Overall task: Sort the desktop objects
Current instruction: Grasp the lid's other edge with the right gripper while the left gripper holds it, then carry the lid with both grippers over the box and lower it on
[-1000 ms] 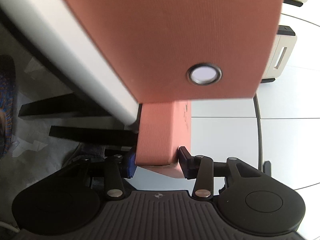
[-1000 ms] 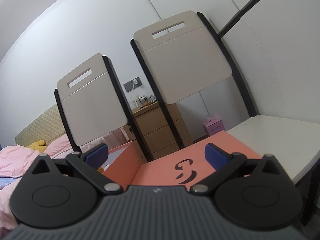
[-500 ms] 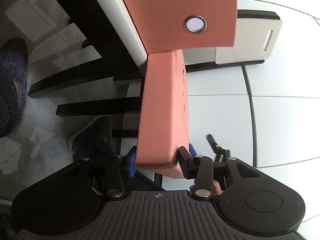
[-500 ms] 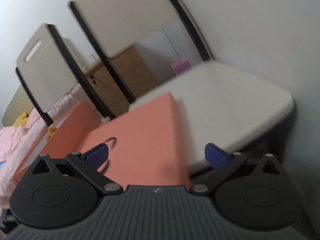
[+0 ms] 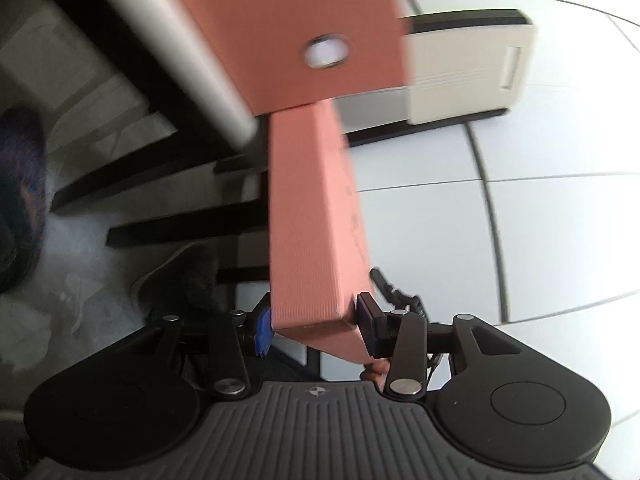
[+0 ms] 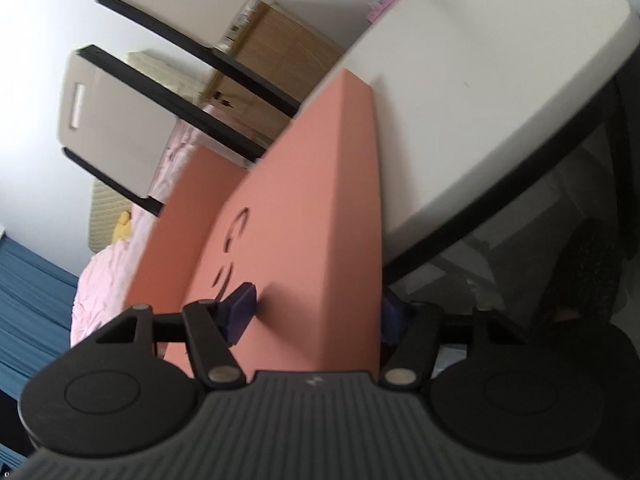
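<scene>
Both grippers are closed on the same item: a salmon-pink ribbed cardboard box with a hinged flap (image 5: 316,216). The left gripper (image 5: 314,322) clamps a narrow end of the box, with a pad pressed flat against each opposite face and no visible gap. The right gripper (image 6: 316,312) clamps another edge of the salmon-pink box (image 6: 304,208): one blue pad bears on the broad face beside the dark printed mark, and the other sits against the far side, largely hidden behind the box edge. The box is held in the air at the near edge of the white surface (image 6: 496,80), partly overhanging it; whether its far end rests on the surface cannot be determined. The open flap, which carries a metal-ringed eyelet (image 5: 328,50), hangs loose beyond the clamped part, close to the rounded rim of the white surface (image 5: 176,52). To complete this step well, keep both grips firm and move the two grippers as one unit, so that the cardboard is neither twisted nor pulled apart. Rotate slowly, as the loose flap is likely to swing and could catch on the rim. Bring the box fully over the surface and level it before easing either grip. Motion blur in both views suggests a fast movement; reduce speed before placement.
</scene>
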The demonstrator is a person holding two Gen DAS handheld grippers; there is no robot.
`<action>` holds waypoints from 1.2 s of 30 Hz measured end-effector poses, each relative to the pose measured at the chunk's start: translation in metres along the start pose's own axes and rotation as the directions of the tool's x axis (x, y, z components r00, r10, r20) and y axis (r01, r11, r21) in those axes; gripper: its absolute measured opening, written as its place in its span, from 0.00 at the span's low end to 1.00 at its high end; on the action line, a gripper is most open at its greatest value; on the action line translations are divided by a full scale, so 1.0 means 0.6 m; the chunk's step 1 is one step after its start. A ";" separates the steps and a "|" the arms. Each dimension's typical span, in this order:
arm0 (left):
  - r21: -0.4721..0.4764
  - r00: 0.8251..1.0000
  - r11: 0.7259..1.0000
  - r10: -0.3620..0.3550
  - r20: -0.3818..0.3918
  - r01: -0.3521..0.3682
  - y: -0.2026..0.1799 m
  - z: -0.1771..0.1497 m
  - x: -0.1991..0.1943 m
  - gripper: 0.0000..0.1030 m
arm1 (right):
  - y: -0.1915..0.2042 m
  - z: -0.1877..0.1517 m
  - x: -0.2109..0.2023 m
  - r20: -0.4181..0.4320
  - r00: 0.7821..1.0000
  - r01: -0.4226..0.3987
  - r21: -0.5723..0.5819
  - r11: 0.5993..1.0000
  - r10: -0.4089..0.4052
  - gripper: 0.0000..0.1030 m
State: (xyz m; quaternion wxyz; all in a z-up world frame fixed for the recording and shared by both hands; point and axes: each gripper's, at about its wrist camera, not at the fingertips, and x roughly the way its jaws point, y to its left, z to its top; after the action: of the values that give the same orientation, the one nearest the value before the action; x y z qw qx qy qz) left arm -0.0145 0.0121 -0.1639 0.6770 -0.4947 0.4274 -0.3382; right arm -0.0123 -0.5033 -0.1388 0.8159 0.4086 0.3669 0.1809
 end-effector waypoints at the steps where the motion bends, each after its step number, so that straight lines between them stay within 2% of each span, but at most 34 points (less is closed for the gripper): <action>1: 0.020 1.000 1.000 -0.016 0.008 0.016 -0.012 0.000 -0.005 0.46 | 0.010 -0.003 -0.009 0.008 1.000 -0.005 -0.009 1.000 0.005 0.62; 7: 0.158 0.994 0.983 -0.101 0.041 0.093 -0.088 0.001 -0.035 0.46 | 0.082 -0.010 -0.086 0.110 0.993 -0.040 -0.045 0.998 0.045 0.62; 11: 0.187 0.990 0.975 -0.134 0.038 0.124 -0.106 0.000 -0.047 0.46 | 0.117 -0.008 -0.128 0.152 0.987 -0.039 -0.069 0.997 0.049 0.62; 18: 0.219 0.983 0.964 -0.169 0.076 0.149 -0.132 0.011 -0.075 0.46 | 0.171 -0.006 -0.154 0.206 0.978 -0.021 -0.109 0.994 0.043 0.62; 23: 0.266 0.967 0.951 -0.203 0.155 0.158 -0.170 0.044 -0.118 0.46 | 0.243 0.020 -0.145 0.237 0.968 -0.041 -0.176 0.983 0.083 0.62; 26: 0.299 0.953 0.945 -0.205 0.222 0.133 -0.190 0.078 -0.156 0.46 | 0.291 0.047 -0.107 0.234 0.965 -0.068 -0.210 0.975 0.118 0.62; 29: 0.323 0.932 0.942 -0.193 0.306 0.089 -0.209 0.113 -0.206 0.46 | 0.335 0.074 -0.047 0.212 0.963 -0.113 -0.229 0.967 0.163 0.62; 36: 0.313 0.857 0.948 -0.121 0.500 -0.049 -0.212 0.183 -0.266 0.47 | 0.393 0.120 0.136 0.138 0.954 -0.231 -0.224 0.947 0.265 0.62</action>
State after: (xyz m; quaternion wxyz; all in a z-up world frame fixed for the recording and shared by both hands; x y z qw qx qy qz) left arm 0.0166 0.1588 0.0131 0.8296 -0.4605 0.1626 -0.2707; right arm 0.0967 -0.3515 0.0416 0.8520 0.3788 0.2227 0.2845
